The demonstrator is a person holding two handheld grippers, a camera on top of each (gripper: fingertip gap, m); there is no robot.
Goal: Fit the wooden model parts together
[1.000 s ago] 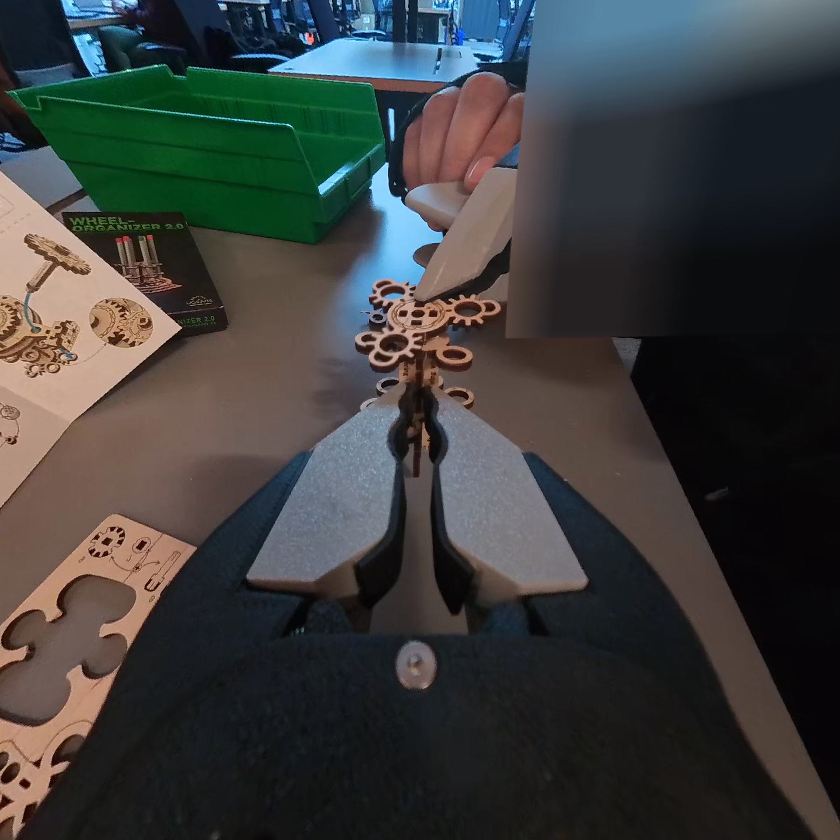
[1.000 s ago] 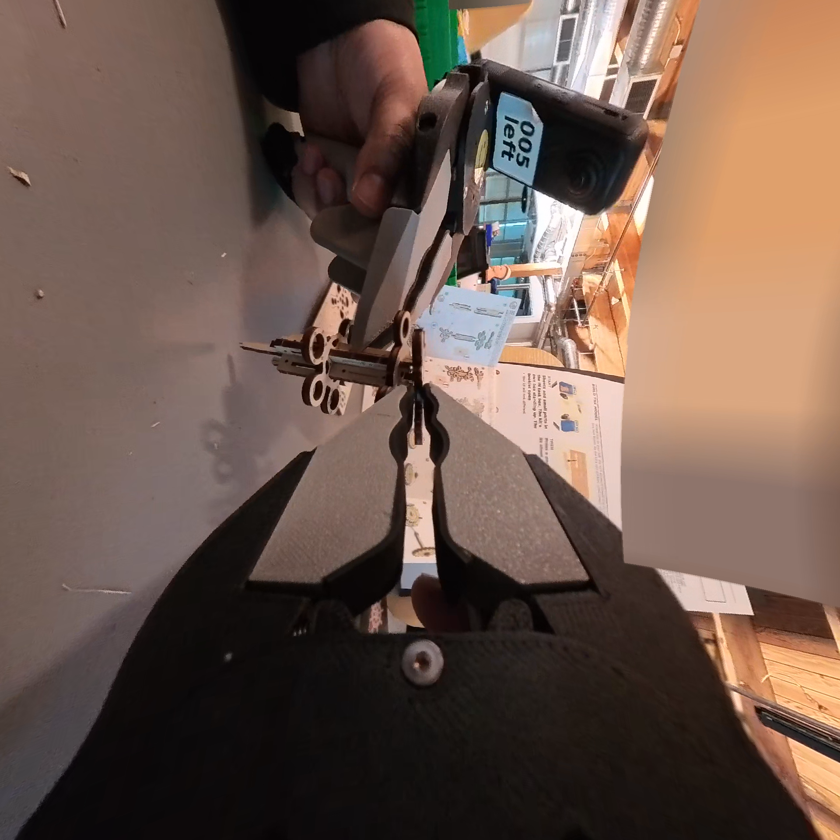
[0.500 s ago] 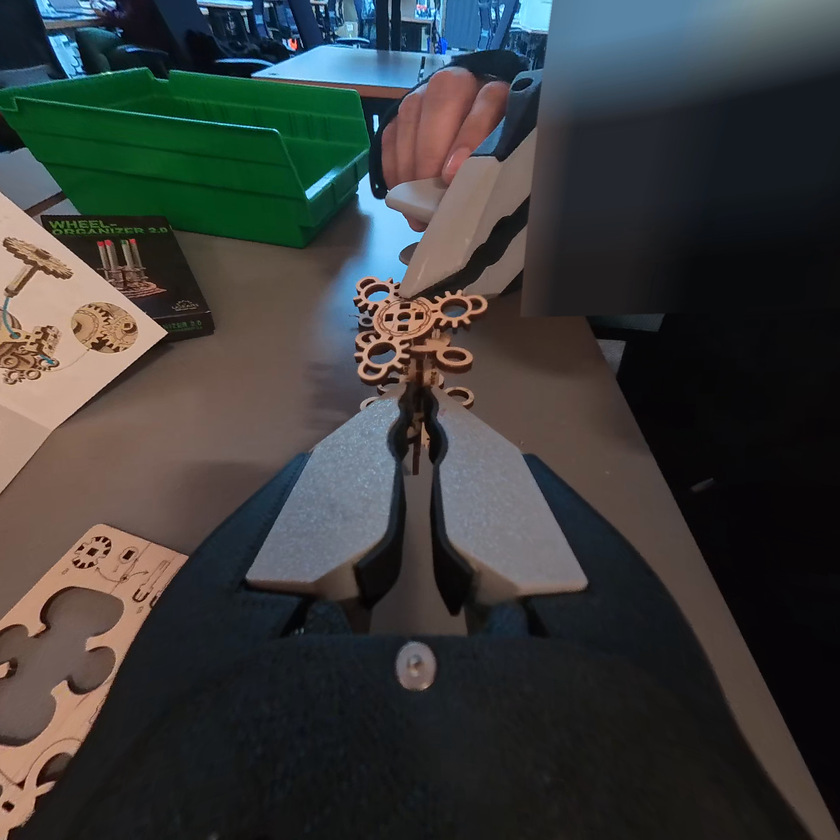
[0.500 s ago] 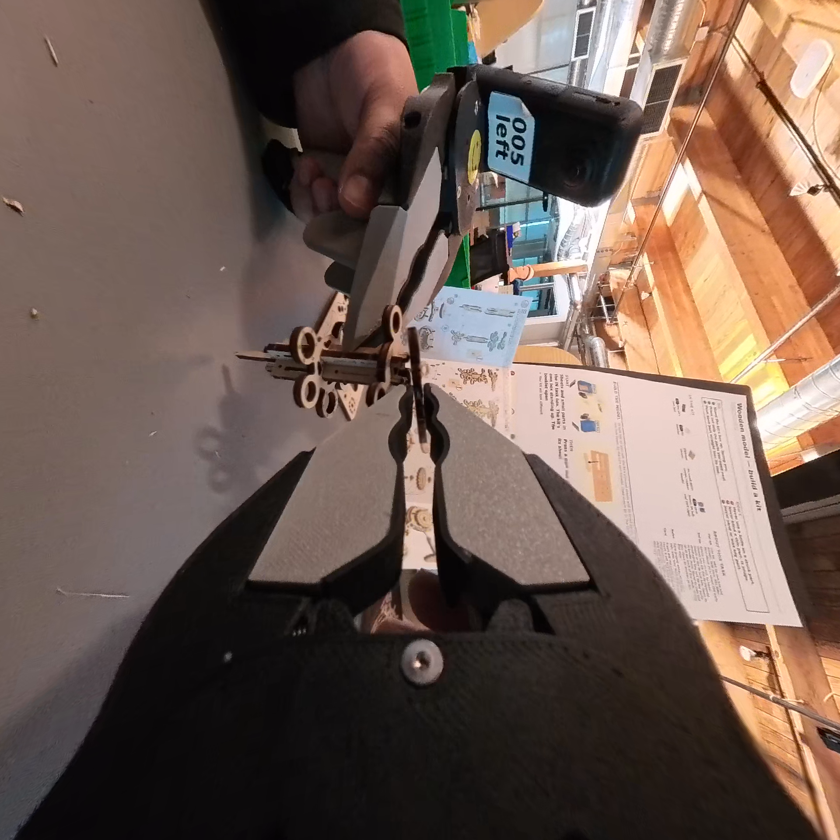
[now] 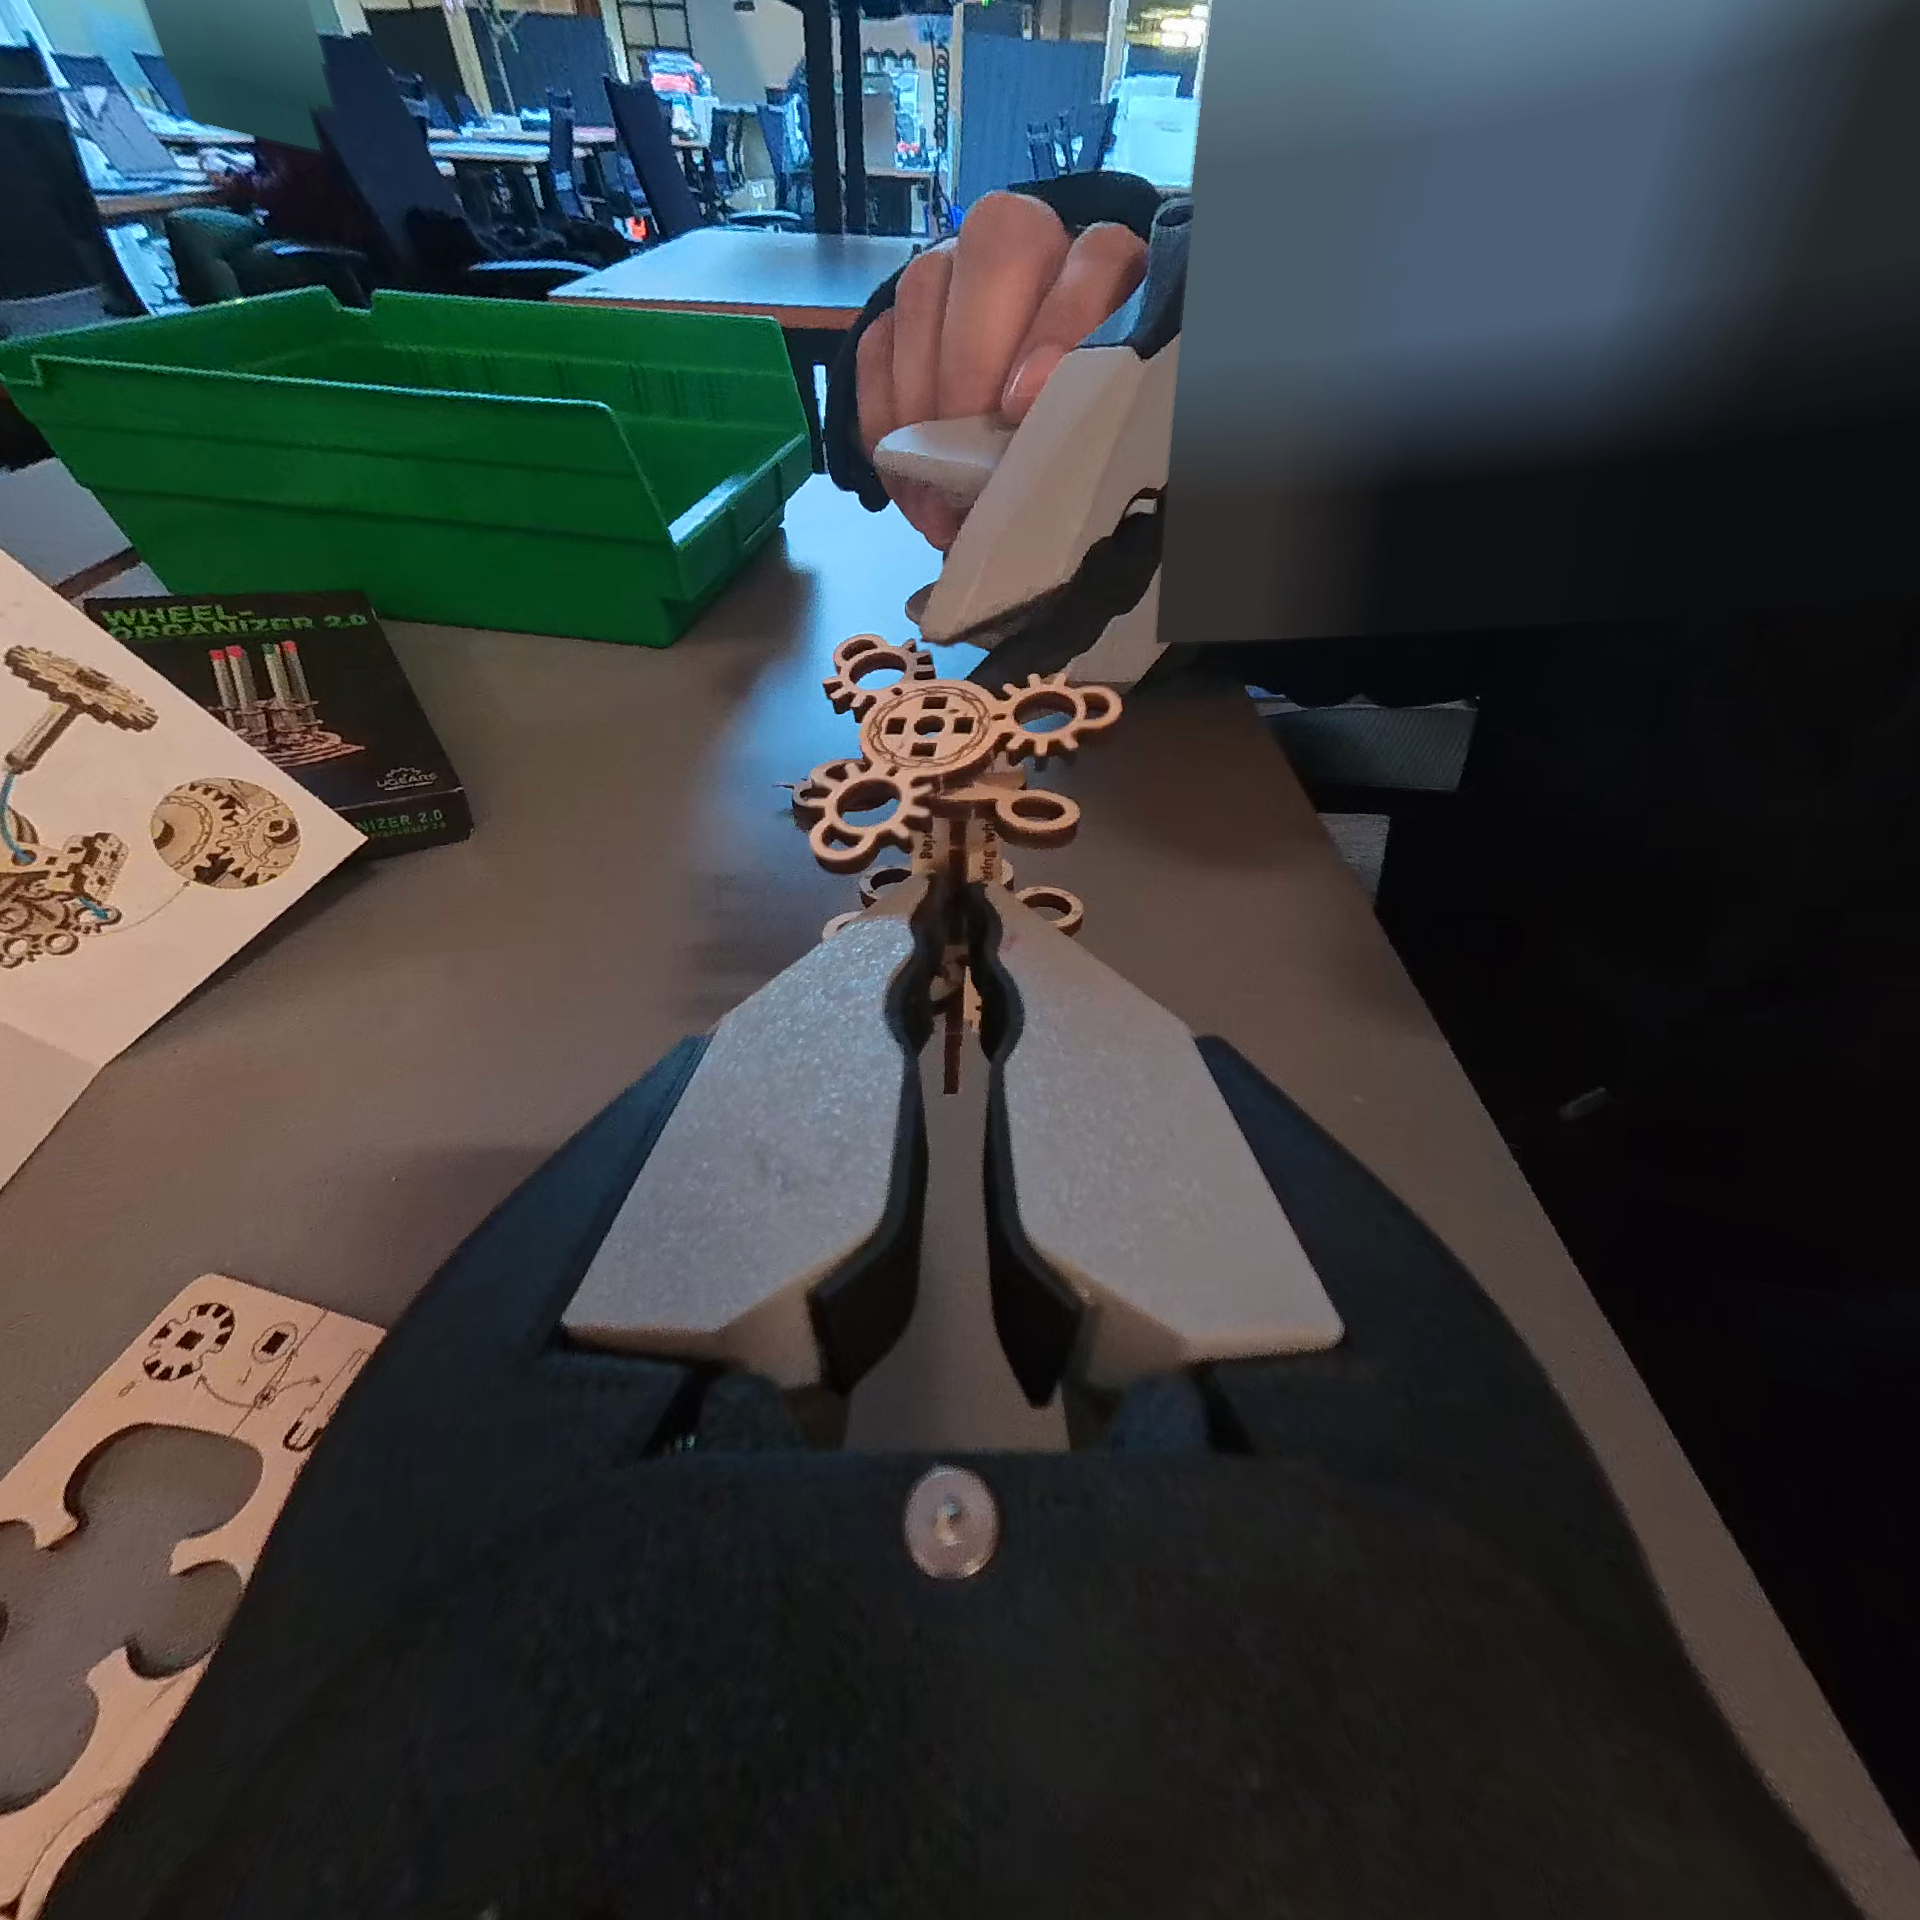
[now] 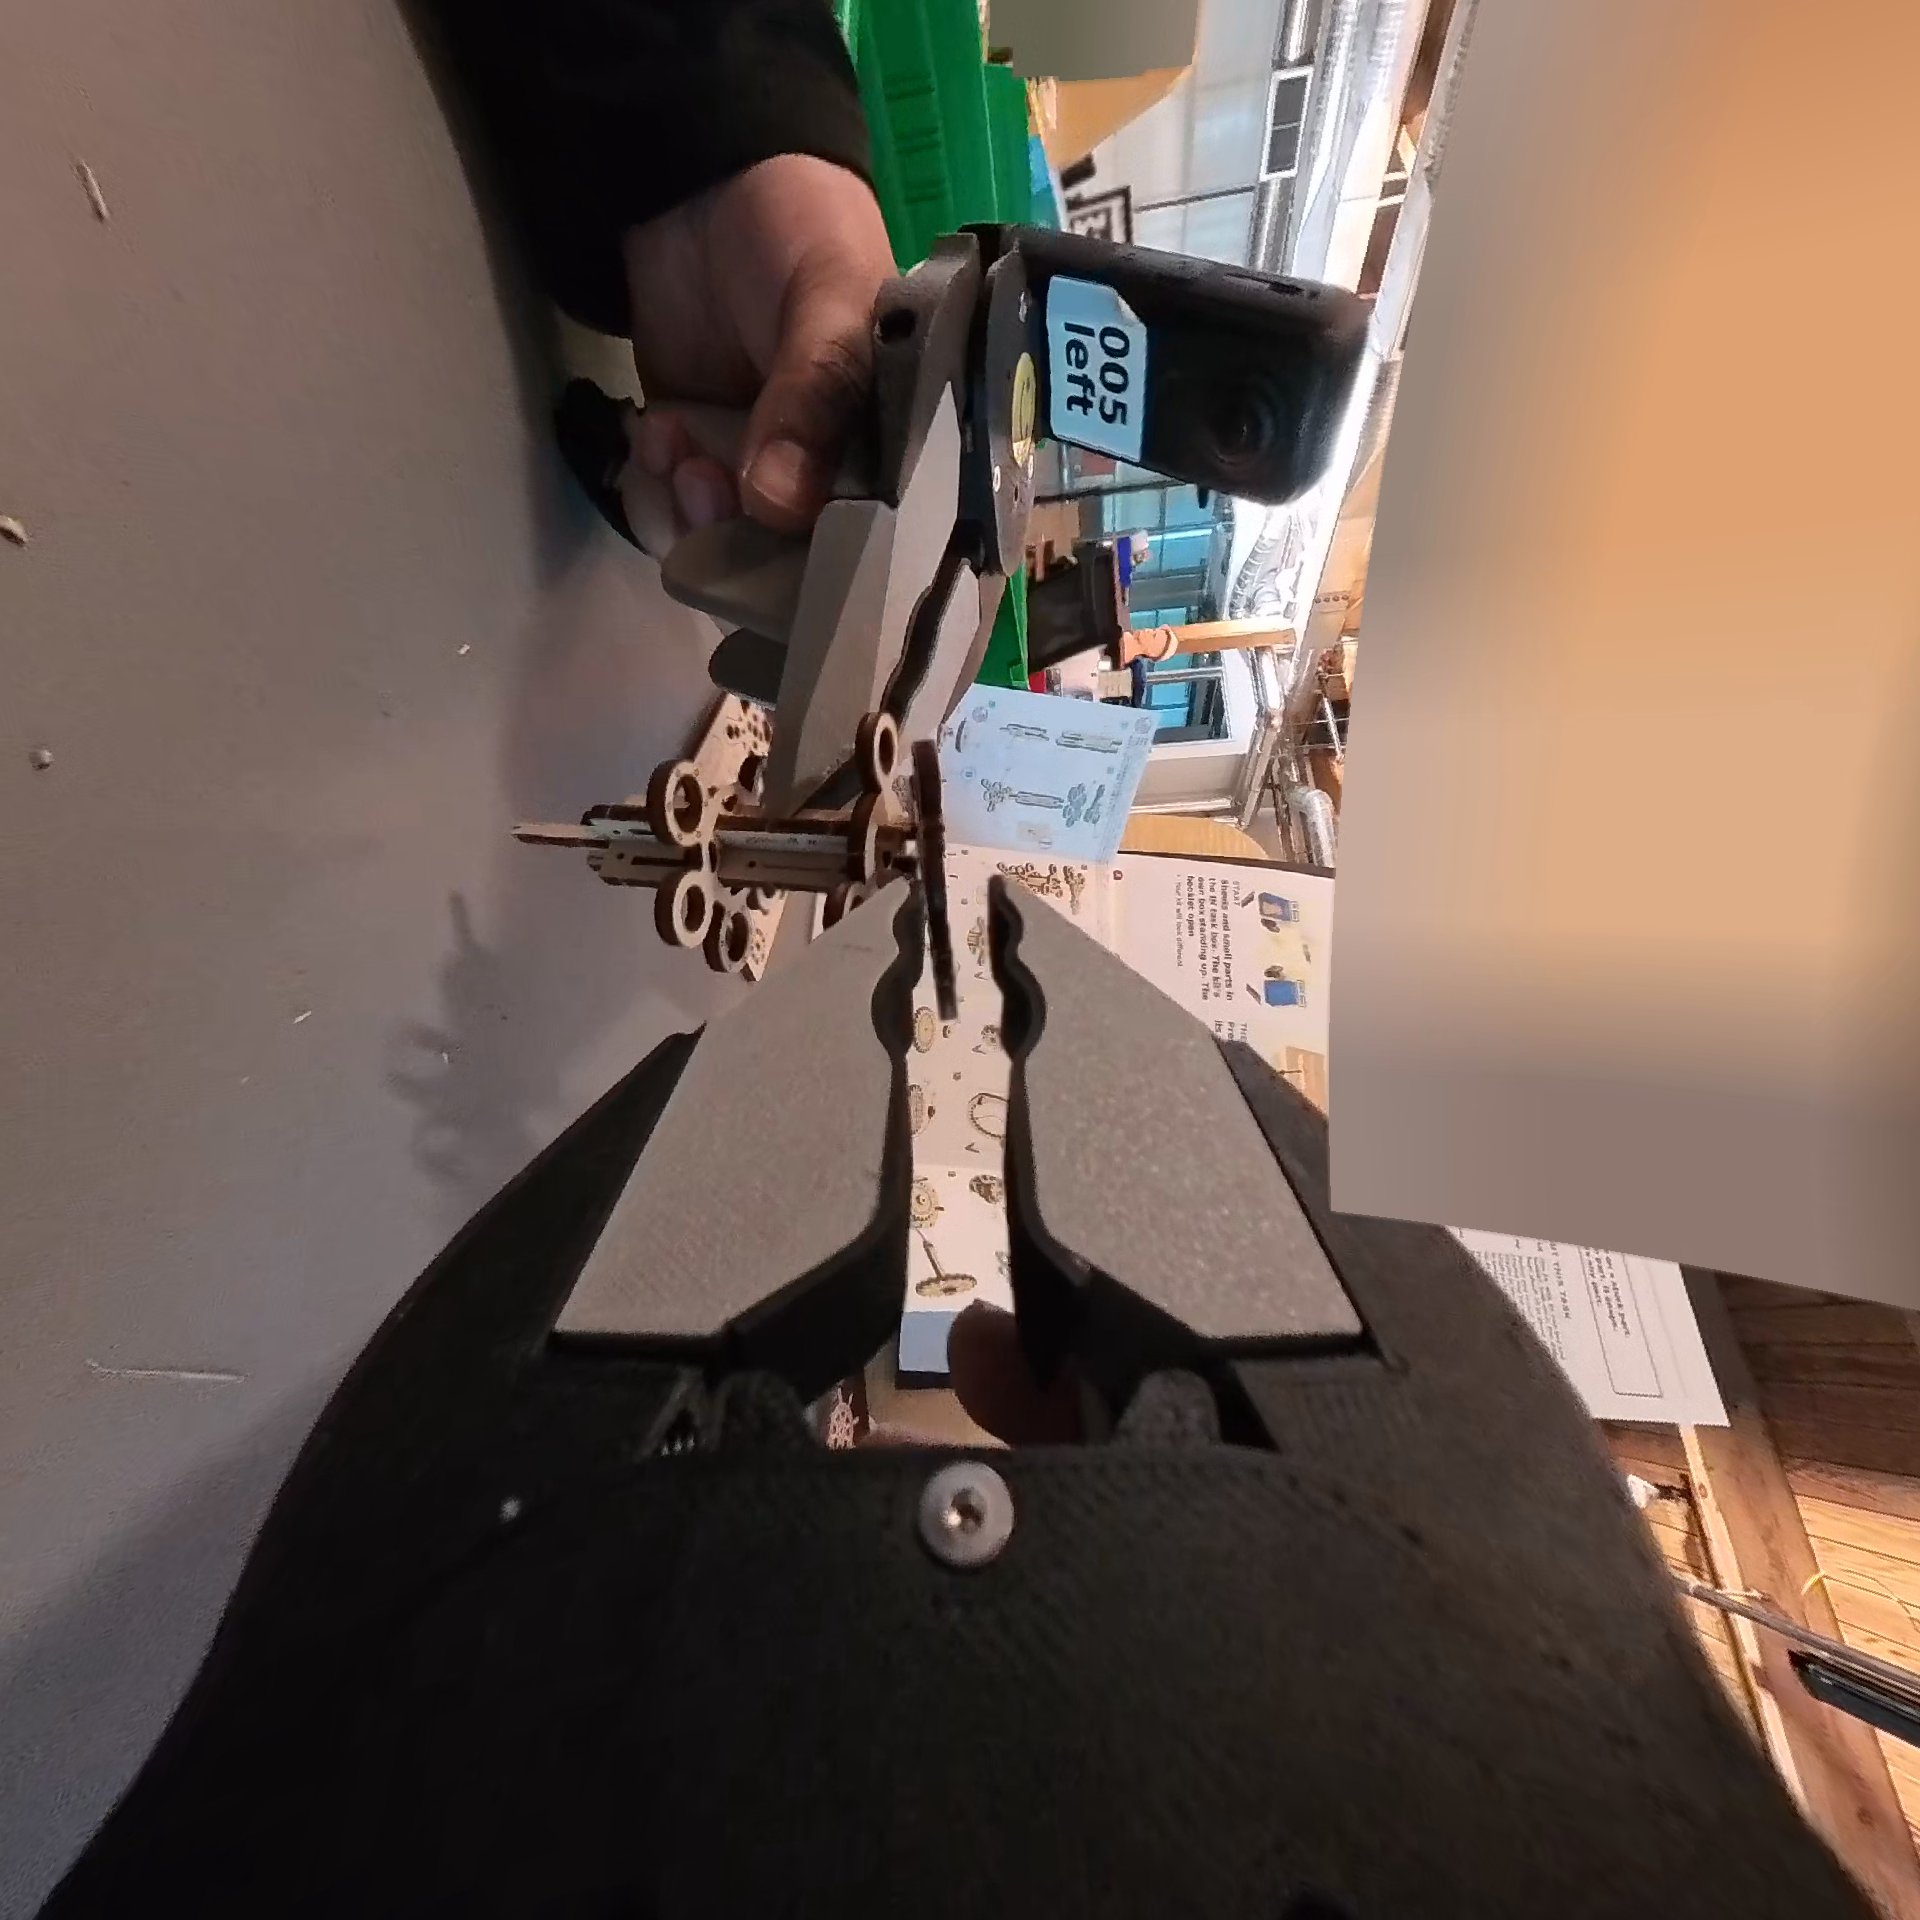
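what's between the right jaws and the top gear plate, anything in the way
Nothing visible. The gear plate sits edge-on between the open jaws of the right gripper. The left gripper holds the shaft farther along, clear of them.

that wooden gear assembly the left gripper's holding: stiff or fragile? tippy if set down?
Probably light and fairly stiff: the wooden gear assembly is thin laser-cut ply, held up by the left gripper pinching only its shaft. Likely fragile: the ring lobes and gear teeth are slender. Stood on end it would probably tip, since wide plates sit on a narrow shaft.
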